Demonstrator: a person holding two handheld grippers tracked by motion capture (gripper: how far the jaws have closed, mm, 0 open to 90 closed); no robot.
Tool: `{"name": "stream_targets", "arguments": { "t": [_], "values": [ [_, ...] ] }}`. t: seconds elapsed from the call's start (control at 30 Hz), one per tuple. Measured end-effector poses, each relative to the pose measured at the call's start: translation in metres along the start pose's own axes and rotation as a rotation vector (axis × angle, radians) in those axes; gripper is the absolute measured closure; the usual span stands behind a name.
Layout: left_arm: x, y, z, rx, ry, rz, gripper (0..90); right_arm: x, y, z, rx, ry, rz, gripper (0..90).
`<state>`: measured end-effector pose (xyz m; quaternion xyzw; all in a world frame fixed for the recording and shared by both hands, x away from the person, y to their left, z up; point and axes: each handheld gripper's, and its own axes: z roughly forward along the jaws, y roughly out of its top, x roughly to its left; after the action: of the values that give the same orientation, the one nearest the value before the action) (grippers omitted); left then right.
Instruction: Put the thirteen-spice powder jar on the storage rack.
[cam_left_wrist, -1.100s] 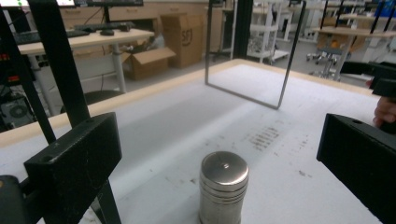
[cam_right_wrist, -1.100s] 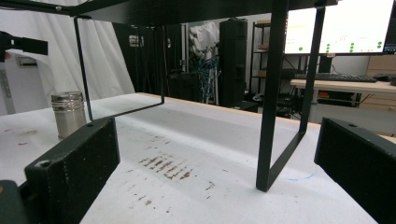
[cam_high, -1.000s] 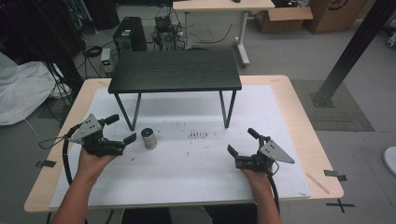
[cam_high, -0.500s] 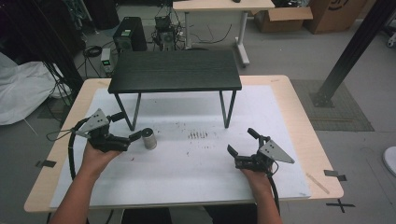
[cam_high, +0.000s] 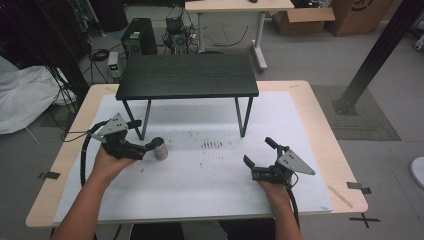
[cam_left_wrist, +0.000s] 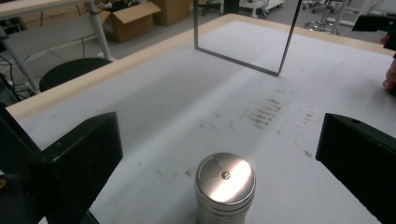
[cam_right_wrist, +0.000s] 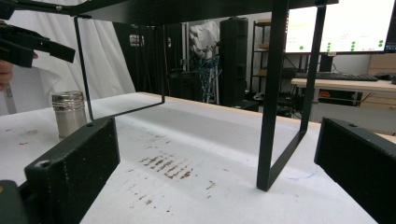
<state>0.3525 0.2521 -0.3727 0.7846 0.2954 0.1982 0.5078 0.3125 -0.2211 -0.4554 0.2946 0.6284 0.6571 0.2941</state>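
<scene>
A small steel canister (cam_high: 160, 148) with a ridged lid stands upright on the white mat (cam_high: 200, 180), left of centre. My left gripper (cam_high: 146, 134) is open, and its jaws reach up to the canister from the left. In the left gripper view the canister (cam_left_wrist: 225, 186) stands close in, between the wide-open jaws of the gripper (cam_left_wrist: 219, 126), touching neither. My right gripper (cam_high: 259, 151) rests open at the mat's right side, holding nothing. The right gripper view, past its own jaws (cam_right_wrist: 215, 126), shows the canister (cam_right_wrist: 69, 114) far off to the left.
A low black shelf (cam_high: 187, 75) on thin metal legs stands across the back of the mat; its right leg frame (cam_right_wrist: 275, 107) rises just ahead of the right gripper. Brown stains (cam_high: 212, 145) mark the mat's middle. The wooden table edge (cam_high: 345, 165) lies to the right.
My left gripper has moved right and slightly forward, closing the gap until its open jaws flank the canister. The right gripper and the canister have stayed put.
</scene>
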Motion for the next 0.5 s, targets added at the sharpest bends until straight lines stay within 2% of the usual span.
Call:
{"name": "stream_targets", "arguments": {
  "t": [0.27,0.4,0.5],
  "values": [
    [0.001,-0.004,0.009,0.046,-0.016,-0.005,0.8,0.000,0.000,0.000,0.002,0.000,0.001,0.0],
    [0.001,-0.007,0.014,0.088,-0.025,0.003,0.8,0.000,0.000,0.000,0.003,0.000,0.001,0.0],
    [0.001,-0.008,0.016,0.093,-0.029,0.003,1.0,0.000,0.000,0.000,0.003,0.000,0.002,0.0]
  ]
}}
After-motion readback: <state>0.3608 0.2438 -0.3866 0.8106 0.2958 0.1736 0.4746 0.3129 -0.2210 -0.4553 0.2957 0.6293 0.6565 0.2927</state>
